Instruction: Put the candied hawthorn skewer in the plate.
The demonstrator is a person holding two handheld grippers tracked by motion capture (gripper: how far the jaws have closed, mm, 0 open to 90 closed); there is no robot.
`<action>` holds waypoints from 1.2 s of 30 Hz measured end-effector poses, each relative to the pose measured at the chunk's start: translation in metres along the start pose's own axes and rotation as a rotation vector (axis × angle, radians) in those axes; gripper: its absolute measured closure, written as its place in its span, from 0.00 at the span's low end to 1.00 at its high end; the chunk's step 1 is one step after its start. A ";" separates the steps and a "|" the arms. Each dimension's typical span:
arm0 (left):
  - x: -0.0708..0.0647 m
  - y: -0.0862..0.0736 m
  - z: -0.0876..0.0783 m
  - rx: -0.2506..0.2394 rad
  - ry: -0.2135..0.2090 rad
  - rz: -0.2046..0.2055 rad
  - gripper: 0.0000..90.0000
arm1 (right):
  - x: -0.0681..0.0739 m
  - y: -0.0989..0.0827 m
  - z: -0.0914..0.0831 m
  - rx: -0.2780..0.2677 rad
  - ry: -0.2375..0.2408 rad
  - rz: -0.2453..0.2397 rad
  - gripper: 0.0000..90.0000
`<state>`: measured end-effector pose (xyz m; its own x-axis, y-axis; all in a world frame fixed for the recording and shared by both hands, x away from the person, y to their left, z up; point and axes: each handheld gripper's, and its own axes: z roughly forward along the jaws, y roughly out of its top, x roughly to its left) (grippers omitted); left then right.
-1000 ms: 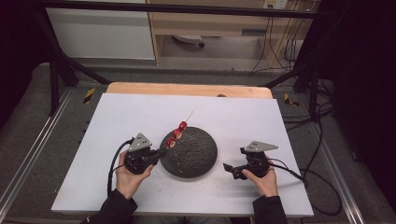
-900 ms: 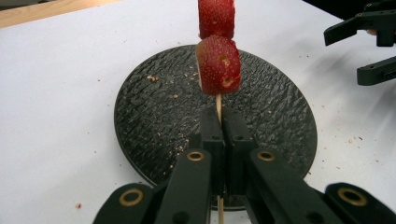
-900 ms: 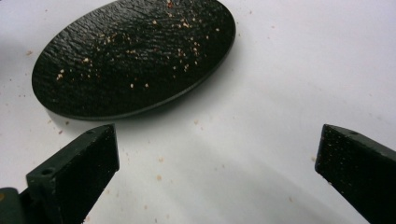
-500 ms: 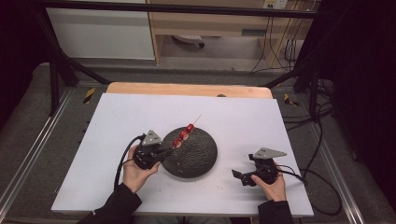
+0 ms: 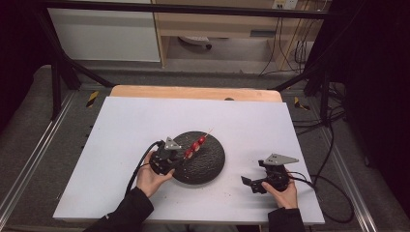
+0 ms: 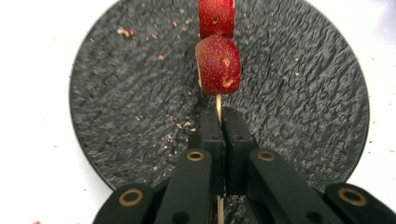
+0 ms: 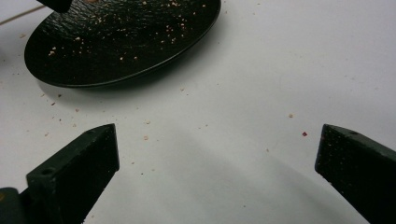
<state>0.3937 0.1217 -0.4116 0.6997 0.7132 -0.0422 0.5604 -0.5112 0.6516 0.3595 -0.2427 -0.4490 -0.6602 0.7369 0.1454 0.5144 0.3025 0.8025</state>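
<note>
Two red fruit pieces (image 6: pixel 218 65) ride a skewer (image 6: pixel 218 106) we clench in our left gripper (image 6: pixel 218 122), over the plate (image 5: pixel 212 162) at frame centre to catch crumbs; our right gripper (image 7: pixel 217 154), lower right, is spread and empty.

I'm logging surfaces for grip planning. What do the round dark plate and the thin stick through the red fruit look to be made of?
Plate: probably slate or a stone-look ceramic; matt black with a rough, rippled face, though its rim catches a slight sheen in the right gripper view. Stick: likely bamboo or wood; pale, thin and dull, pinched between the left gripper jaws.
</note>
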 end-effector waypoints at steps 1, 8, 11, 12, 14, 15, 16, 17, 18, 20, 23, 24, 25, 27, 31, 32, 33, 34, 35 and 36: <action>-0.001 0.000 0.002 0.010 -0.001 -0.002 0.98 | 0.000 0.000 0.000 0.001 0.001 0.002 0.01; -0.004 0.001 0.011 0.070 0.020 0.018 0.98 | -0.001 0.000 -0.002 -0.001 -0.001 0.004 0.01; -0.005 0.001 0.014 0.085 0.025 0.016 0.98 | -0.001 -0.001 -0.002 0.001 -0.003 0.011 0.01; -0.006 0.001 0.015 0.089 0.027 0.017 0.98 | -0.001 -0.001 -0.002 0.001 -0.003 0.011 0.01; -0.006 0.001 0.016 0.098 0.030 0.021 0.98 | -0.001 -0.001 -0.001 0.000 -0.001 0.008 0.01; -0.006 0.001 0.017 0.102 0.033 0.019 0.98 | -0.001 -0.001 -0.001 0.003 0.000 0.007 0.01; -0.006 0.002 0.017 0.103 0.034 0.018 0.98 | -0.001 -0.001 -0.001 0.005 -0.002 0.006 0.01; -0.006 0.002 0.017 0.104 0.035 0.017 0.98 | -0.001 -0.001 -0.001 0.003 -0.002 0.006 0.01; -0.006 0.002 0.017 0.103 0.036 0.017 0.98 | -0.001 -0.001 -0.002 0.003 -0.002 0.008 0.01; -0.007 0.001 0.017 0.103 0.039 0.020 0.98 | -0.001 -0.001 -0.002 0.001 -0.001 0.010 0.01; -0.007 0.001 0.016 0.104 0.043 0.028 0.97 | -0.001 -0.001 -0.002 0.002 -0.003 0.010 0.01; -0.006 0.001 0.016 0.103 0.042 0.030 0.97 | -0.001 -0.001 -0.002 0.001 -0.004 0.010 0.01; -0.006 0.001 0.016 0.102 0.044 0.032 0.96 | -0.001 -0.001 -0.003 0.001 -0.003 0.011 0.01; -0.006 0.000 0.014 0.095 0.045 0.041 0.93 | -0.001 -0.001 -0.003 -0.001 -0.003 0.010 0.01; -0.005 -0.002 0.006 0.065 0.038 0.053 0.84 | -0.001 -0.001 -0.003 -0.002 -0.004 0.010 0.01; -0.004 -0.002 0.004 0.060 0.035 0.057 0.82 | -0.001 -0.001 -0.003 0.000 -0.004 0.009 0.01; -0.003 -0.003 0.001 0.053 0.030 0.061 0.79 | -0.001 -0.001 -0.003 0.000 -0.004 0.009 0.01; -0.002 -0.003 -0.001 0.046 0.022 0.071 0.76 | -0.001 -0.001 -0.003 0.000 -0.004 0.009 0.01; -0.002 -0.004 -0.003 0.043 0.015 0.082 0.72 | -0.001 -0.001 -0.003 0.001 -0.005 0.009 0.01; -0.001 -0.005 -0.006 0.037 0.013 0.090 0.68 | -0.001 -0.001 -0.003 0.001 -0.006 0.009 0.01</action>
<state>0.3874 0.1264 -0.4107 0.7425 0.6694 0.0250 0.5118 -0.5909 0.6236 0.3580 -0.2457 -0.4477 -0.6524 0.7430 0.1493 0.5209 0.2966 0.8004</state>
